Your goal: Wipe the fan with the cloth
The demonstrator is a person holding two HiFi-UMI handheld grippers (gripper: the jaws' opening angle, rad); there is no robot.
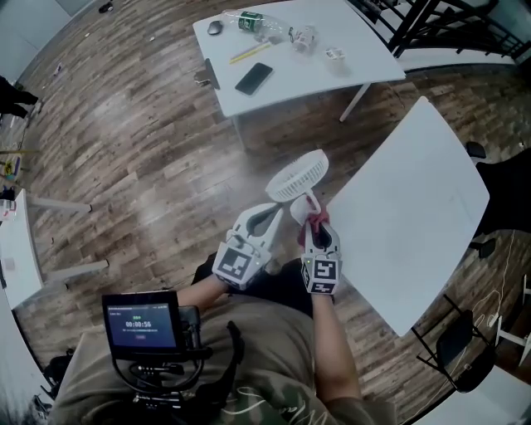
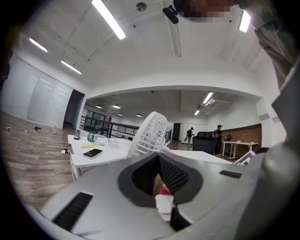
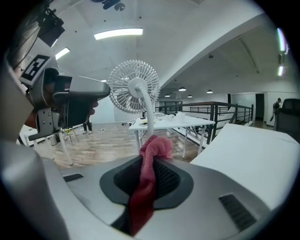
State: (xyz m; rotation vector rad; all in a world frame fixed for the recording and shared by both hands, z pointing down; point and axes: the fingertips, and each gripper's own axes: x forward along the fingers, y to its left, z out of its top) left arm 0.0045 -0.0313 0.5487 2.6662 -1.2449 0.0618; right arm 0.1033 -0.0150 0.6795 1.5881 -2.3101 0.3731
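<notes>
A small white fan (image 1: 297,176) hangs over the wooden floor between two tables, its round grille tilted up and its curved stem (image 3: 149,117) running down toward my grippers. My left gripper (image 1: 280,214) is shut at the fan's foot; the grille (image 2: 150,133) rises just past its jaw tips (image 2: 159,161), and the grip itself is mostly hidden. My right gripper (image 1: 319,226) is shut on a red cloth (image 3: 152,154). The cloth bunches out of the jaws right below the stem. In the head view the cloth (image 1: 316,221) sits beside the fan's foot.
A large white table (image 1: 415,224) stands close on the right. Another white table (image 1: 290,50) farther ahead carries a phone (image 1: 254,78), a bottle (image 1: 249,21) and small items. A black railing (image 1: 431,21) runs at the top right. Two people (image 2: 218,133) stand far off.
</notes>
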